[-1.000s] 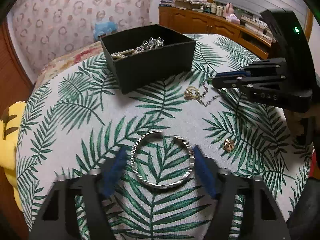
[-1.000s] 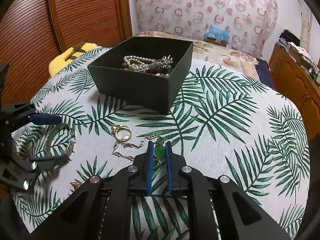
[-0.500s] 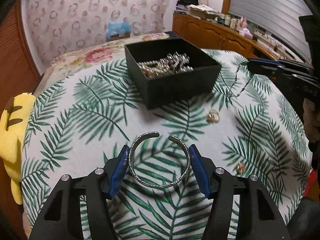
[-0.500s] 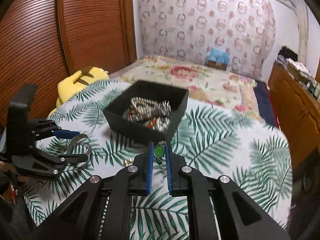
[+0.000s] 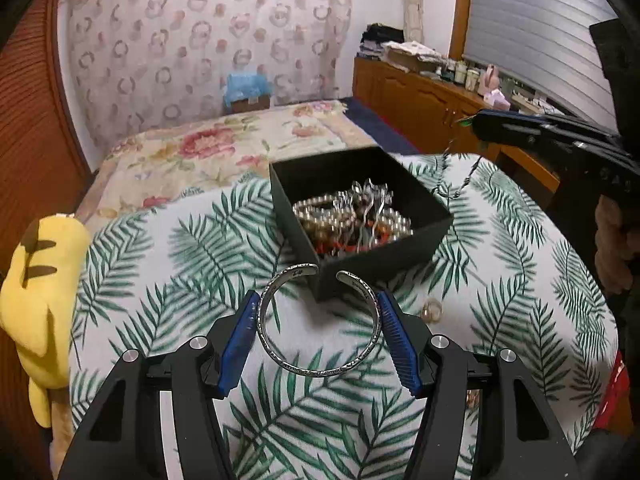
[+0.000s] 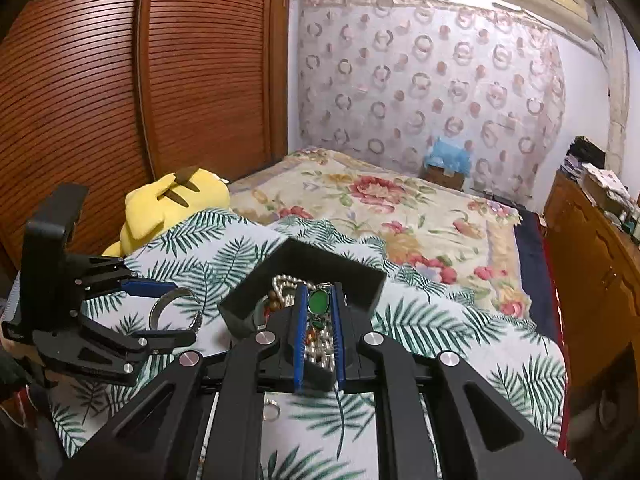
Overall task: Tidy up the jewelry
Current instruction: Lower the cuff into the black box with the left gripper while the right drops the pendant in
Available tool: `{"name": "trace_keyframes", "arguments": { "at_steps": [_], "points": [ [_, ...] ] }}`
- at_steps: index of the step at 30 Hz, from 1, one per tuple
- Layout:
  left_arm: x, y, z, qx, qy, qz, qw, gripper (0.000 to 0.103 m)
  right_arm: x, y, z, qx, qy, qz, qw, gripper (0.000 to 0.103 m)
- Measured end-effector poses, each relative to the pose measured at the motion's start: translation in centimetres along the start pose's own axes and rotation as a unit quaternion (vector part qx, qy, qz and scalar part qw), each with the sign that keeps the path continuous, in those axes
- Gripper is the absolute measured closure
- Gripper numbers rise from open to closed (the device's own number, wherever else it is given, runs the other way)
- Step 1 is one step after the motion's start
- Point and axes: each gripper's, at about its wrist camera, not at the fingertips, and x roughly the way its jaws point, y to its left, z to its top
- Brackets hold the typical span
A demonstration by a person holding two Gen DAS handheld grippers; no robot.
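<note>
My left gripper (image 5: pixel 318 334) is shut on a silver open cuff bracelet (image 5: pixel 320 372) and holds it above the leaf-print cloth, just in front of the black box (image 5: pixel 384 248). My right gripper (image 6: pixel 318 320) is shut on a green pendant (image 6: pixel 319 302) whose thin chain (image 5: pixel 460 188) hangs down at the box's right rim. The box (image 6: pixel 360 284) holds pearls, beads and silver pieces. In the right wrist view the left gripper (image 6: pixel 160 312) with the bracelet (image 6: pixel 176 308) sits to the left of the box.
A gold ring (image 5: pixel 431 312) lies on the cloth (image 5: pixel 160 280) right of the bracelet; it also shows in the right wrist view (image 6: pixel 272 414). A yellow plush toy (image 5: pixel 36 304) lies at the left edge. A floral bed (image 6: pixel 400 208), a wooden wardrobe (image 6: pixel 120 100) and a dresser (image 5: pixel 420 100) surround the table.
Both grippers have risen and moved toward the box. The left lifted the bracelet off the cloth; the right lifted the pendant and chain up over the box.
</note>
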Motion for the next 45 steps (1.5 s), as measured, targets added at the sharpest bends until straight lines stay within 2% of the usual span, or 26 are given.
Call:
{"name": "trace_keyframes", "arguments": {
  "at_steps": [6,15,16,17,19,24,32,45],
  "points": [
    [0.1,0.2,1.4,0.001,-0.012,0.002,0.9999,0.045,1.9,0.0,0.3,0.000,0.012,0.013,1.000,0.090],
    [1.3,0.7,3.1,-0.003,-0.018,-0.003,0.9998,0.045,5.2,-0.7,-1.1,0.028,0.054,0.030,0.998,0.089],
    [1.4,0.7,3.4,-0.002,-0.018,-0.004,0.9998,0.045,5.3,-0.8,-1.2,0.031,0.057,0.028,0.997,0.088],
    [1.6,0.7,3.6,-0.001,-0.018,-0.005,0.9998,0.045,5.4,-1.0,-1.3,0.034,0.057,0.027,0.997,0.080],
    [1.9,0.6,4.1,0.002,-0.019,-0.009,0.9998,0.045,5.4,-1.4,-1.5,0.044,0.055,0.022,0.997,0.072],
    [3.1,0.0,5.4,0.015,-0.020,-0.015,0.9996,0.045,4.8,-2.3,-1.9,0.057,0.050,0.006,0.997,0.072],
    [5.4,-1.4,6.9,0.032,-0.012,-0.028,0.9990,0.045,3.0,-4.5,-4.5,0.094,0.054,-0.025,0.994,0.072],
    [7.4,-1.9,6.9,0.035,0.008,-0.029,0.9989,0.045,2.0,-4.5,-7.1,0.111,0.064,-0.026,0.991,0.072]
  ]
}}
